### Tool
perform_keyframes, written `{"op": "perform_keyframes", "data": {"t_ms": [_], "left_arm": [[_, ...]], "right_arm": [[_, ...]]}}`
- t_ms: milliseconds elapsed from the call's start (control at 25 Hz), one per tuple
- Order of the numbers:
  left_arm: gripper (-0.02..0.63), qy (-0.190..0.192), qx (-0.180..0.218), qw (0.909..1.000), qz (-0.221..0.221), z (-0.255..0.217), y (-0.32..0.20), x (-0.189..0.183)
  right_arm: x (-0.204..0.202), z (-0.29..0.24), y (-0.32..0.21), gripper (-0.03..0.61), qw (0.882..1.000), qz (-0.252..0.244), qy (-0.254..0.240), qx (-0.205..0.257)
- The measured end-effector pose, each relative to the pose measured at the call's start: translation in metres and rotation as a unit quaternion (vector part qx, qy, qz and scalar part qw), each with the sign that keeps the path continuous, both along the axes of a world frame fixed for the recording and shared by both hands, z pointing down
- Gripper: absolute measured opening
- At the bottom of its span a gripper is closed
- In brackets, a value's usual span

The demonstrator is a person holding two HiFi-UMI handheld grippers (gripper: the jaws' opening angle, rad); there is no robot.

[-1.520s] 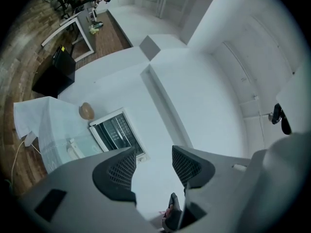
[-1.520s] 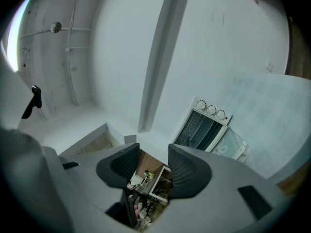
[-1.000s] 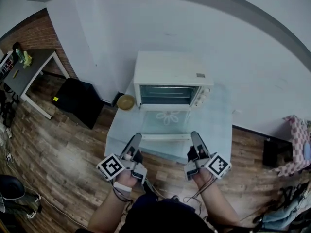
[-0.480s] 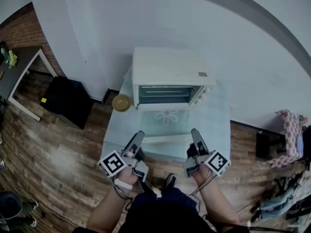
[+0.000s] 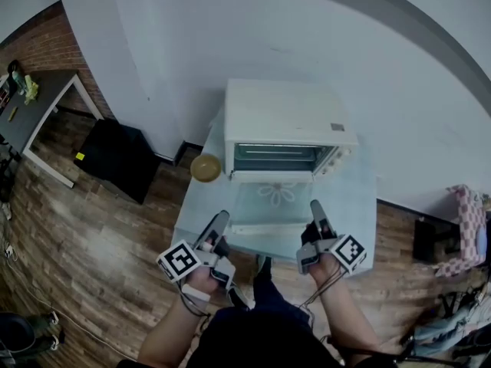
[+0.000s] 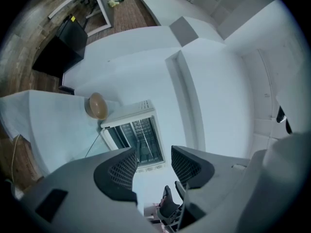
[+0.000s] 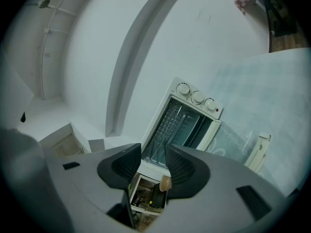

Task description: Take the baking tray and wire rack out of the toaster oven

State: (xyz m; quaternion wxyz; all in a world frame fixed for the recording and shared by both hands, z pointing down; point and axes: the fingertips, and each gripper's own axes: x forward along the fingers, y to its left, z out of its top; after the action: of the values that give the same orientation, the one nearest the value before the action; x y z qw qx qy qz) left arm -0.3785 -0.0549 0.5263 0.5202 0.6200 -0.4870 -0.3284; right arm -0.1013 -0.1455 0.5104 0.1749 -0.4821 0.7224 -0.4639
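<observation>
Head view, toaster oven (image 5: 288, 117) open, left gripper (image 5: 220, 219), right gripper (image 5: 315, 208), both apart, empty

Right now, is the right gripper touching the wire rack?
Apart. The right gripper view shows the right gripper with open, empty jaws short of the toaster oven; the wire rack sits inside the cavity beyond them.
</observation>
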Motion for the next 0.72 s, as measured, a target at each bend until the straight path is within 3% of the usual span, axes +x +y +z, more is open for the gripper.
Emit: {"op": "perform_keyframes", "data": {"t_ms": [280,440,720], "left_arm": [[0.216,-0.012,-0.016,0.9998,-0.006,0.002,-0.024,-0.014],[0.215,-0.012,-0.048,0.9988,-0.003,0.018,-0.054,-0.004],[0.215,-0.011,-0.06,0.998,0.014,0.042,-0.129,0.026]], "right_arm": [[-0.026,0.023,-0.043,0.167,0.999,-0.007,-0.021,-0.024],[-0.031,0.044,-0.077,0.166,0.998,-0.002,-0.028,-0.06],[-0.035,0.078,-0.136,0.164,0.995,-0.012,-0.034,-0.088]]}}
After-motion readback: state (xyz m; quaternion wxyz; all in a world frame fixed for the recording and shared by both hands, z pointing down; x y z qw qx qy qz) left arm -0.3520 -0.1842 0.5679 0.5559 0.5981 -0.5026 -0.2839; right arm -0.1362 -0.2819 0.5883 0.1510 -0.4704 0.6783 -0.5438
